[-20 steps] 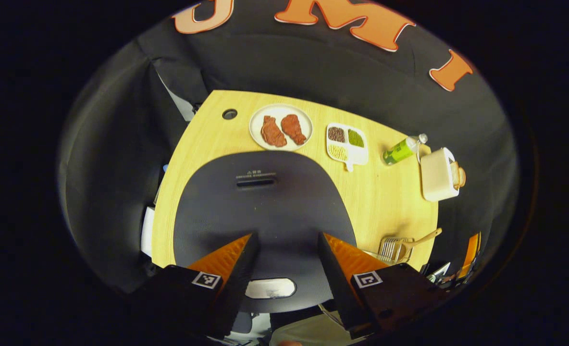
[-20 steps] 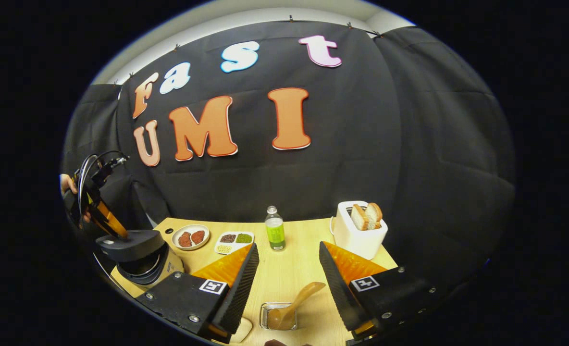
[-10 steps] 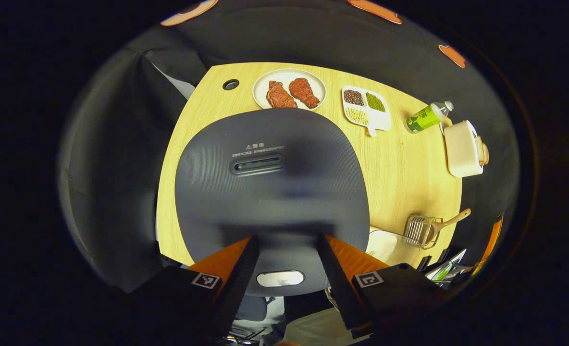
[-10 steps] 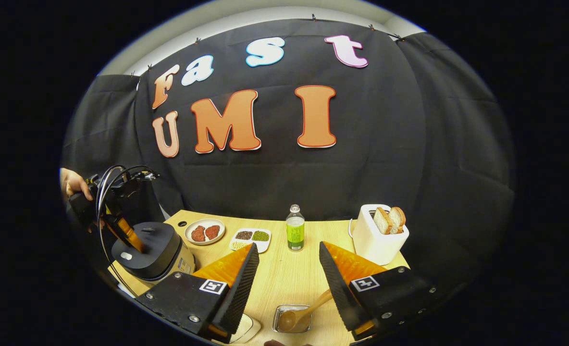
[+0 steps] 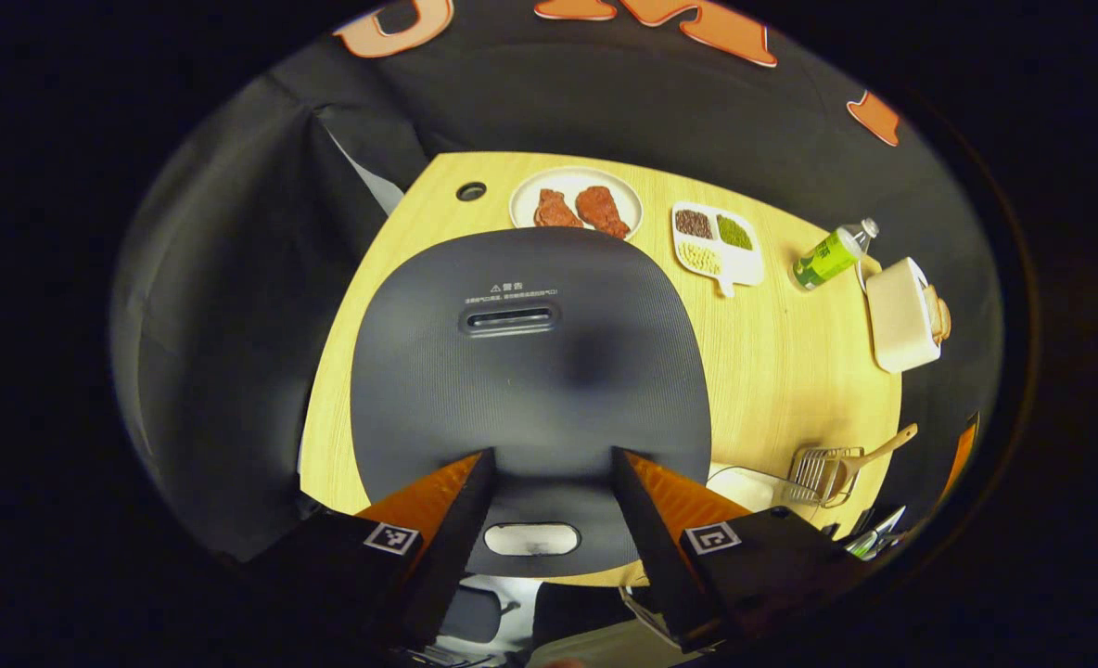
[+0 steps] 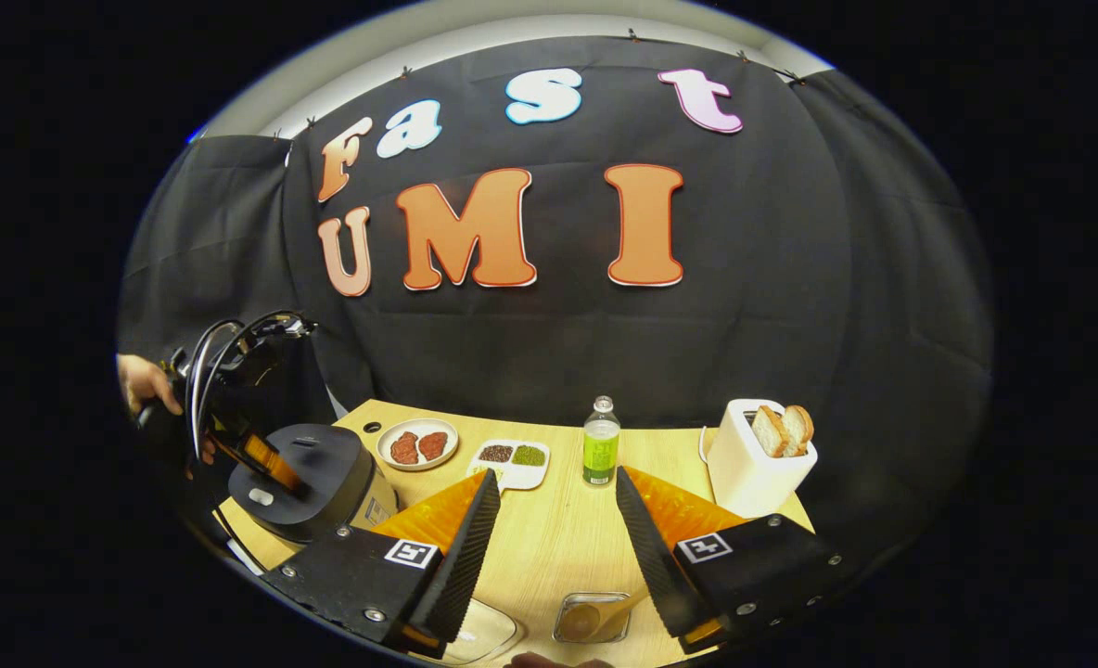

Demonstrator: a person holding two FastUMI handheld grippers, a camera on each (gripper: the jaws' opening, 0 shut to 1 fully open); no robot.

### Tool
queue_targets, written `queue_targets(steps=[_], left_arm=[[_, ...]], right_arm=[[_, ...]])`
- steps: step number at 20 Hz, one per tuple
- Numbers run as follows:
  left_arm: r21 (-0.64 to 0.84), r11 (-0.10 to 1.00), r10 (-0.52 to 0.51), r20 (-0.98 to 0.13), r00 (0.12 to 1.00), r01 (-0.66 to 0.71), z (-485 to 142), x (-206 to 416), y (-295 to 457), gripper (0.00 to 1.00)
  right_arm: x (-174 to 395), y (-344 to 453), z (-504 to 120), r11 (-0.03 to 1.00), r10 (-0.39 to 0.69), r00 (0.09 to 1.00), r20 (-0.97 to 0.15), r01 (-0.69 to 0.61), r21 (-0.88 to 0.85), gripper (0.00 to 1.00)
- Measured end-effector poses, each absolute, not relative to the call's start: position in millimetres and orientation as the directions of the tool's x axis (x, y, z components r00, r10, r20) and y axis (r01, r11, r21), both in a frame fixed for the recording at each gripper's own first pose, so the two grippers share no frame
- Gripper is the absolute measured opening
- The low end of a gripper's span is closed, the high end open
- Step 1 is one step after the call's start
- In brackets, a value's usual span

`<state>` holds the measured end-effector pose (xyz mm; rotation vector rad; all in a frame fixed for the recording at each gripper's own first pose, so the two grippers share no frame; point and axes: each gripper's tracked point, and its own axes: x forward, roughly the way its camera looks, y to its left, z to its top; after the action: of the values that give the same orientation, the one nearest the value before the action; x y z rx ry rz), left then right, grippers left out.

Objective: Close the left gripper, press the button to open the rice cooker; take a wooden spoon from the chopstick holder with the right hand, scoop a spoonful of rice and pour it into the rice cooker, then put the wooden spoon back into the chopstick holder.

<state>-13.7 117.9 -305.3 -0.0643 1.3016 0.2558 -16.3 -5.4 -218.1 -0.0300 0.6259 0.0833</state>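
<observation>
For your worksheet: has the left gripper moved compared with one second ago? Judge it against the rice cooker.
Yes. In the right gripper view the left gripper stood at the rice cooker lid's far left edge; now it hangs over the lid's front, near the button.

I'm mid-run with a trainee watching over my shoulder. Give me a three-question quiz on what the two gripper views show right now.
1. True or false: the rice cooker has its lid down.
2. Multiple choice: where is the wooden spoon? A) held by the right gripper; B) standing in the chopstick holder; C) lying on the plate of meat.
3. Fill in: in the left gripper view, the left gripper has its fingers apart, and the pale ____ at the front of the lid lies between them.

Key: 1 true. 2 B. 3 button.
</observation>
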Motion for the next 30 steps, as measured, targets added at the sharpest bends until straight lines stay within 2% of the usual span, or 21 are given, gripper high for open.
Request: queue_targets(steps=[3,4,8,12,16,17,18,20,21,23,24,25,26,28,29,30], left_arm=[[0.112,0.966,0.200,-0.895,0.398,-0.234,-309.8,-11.9,118.3,0.87],[0.126,0.963,0.222,-0.874,0.433,-0.239,-308.0,-11.9,118.9,0.89],[0.168,0.961,0.267,-0.781,0.565,-0.222,-293.5,-12.1,112.7,0.87],[0.179,0.959,0.285,-0.604,0.745,-0.222,-234.0,6.8,107.4,0.87],[0.197,0.957,0.279,-0.403,0.872,-0.215,-160.7,18.2,93.8,0.87],[0.187,0.960,0.265,-0.355,0.897,-0.210,-139.2,16.7,86.7,0.94],[0.174,0.963,0.253,-0.313,0.915,-0.207,-119.7,14.6,81.6,0.86],[0.152,0.967,0.239,-0.242,0.940,-0.207,-85.2,7.8,75.3,0.94],[0.141,0.967,0.237,-0.209,0.949,-0.210,-72.8,2.3,72.3,0.90],[0.121,0.972,0.215,-0.139,0.967,-0.199,-52.1,-0.3,65.8,0.94],[0.122,0.972,0.212,-0.107,0.971,-0.198,-43.6,-1.6,65.4,0.94],[0.129,0.972,0.208,-0.076,0.975,-0.197,-37.5,-4.0,64.1,0.93],[0.135,0.971,0.207,-0.043,0.977,-0.200,-30.4,-5.6,63.4,0.93],[0.129,0.972,0.200,-0.014,0.980,-0.197,-27.3,-11.0,59.5,0.93],[0.124,0.973,0.197,-0.002,0.980,-0.195,-25.5,-11.9,58.0,0.93],[0.121,0.974,0.191,0.005,0.982,-0.190,-23.5,-13.3,55.8,0.93]], right_arm=[[-13.1,7.2,-218.3,0.995,0.086,0.807,-0.585,-0.101,0.007,0.79],[-11.4,13.6,-216.2,0.993,0.100,0.806,-0.583,-0.113,0.015,0.79],[2.4,29.5,-198.5,0.990,0.126,0.835,-0.536,-0.141,0.013,0.79],[11.8,37.4,-176.2,0.986,0.137,0.872,-0.469,-0.166,-0.020,0.79],[18.0,44.9,-148.7,0.983,0.155,0.906,-0.394,-0.180,-0.028,0.81],[18.1,45.4,-142.2,0.983,0.157,0.913,-0.377,-0.182,-0.030,0.81],[19.7,45.3,-134.4,0.983,0.159,0.920,-0.358,-0.182,-0.033,0.81],[23.0,47.8,-118.5,0.981,0.173,0.934,-0.311,-0.193,-0.032,0.81],[23.3,49.9,-111.0,0.979,0.184,0.940,-0.287,-0.201,-0.029,0.81],[21.8,51.1,-99.1,0.978,0.197,0.949,-0.247,-0.209,-0.025,0.81],[22.2,51.4,-93.0,0.977,0.200,0.952,-0.230,-0.211,-0.025,0.86],[21.4,51.6,-87.2,0.977,0.202,0.956,-0.215,-0.212,-0.027,0.86],[22.1,52.2,-82.6,0.976,0.205,0.959,-0.196,-0.214,-0.028,0.81],[21.9,55.2,-74.6,0.976,0.211,0.965,-0.153,-0.217,-0.020,0.81],[15.3,53.7,-74.6,0.976,0.213,0.966,-0.148,-0.218,-0.014,0.86],[12.3,55.3,-77.7,0.975,0.219,0.964,-0.153,-0.223,-0.009,0.77]])
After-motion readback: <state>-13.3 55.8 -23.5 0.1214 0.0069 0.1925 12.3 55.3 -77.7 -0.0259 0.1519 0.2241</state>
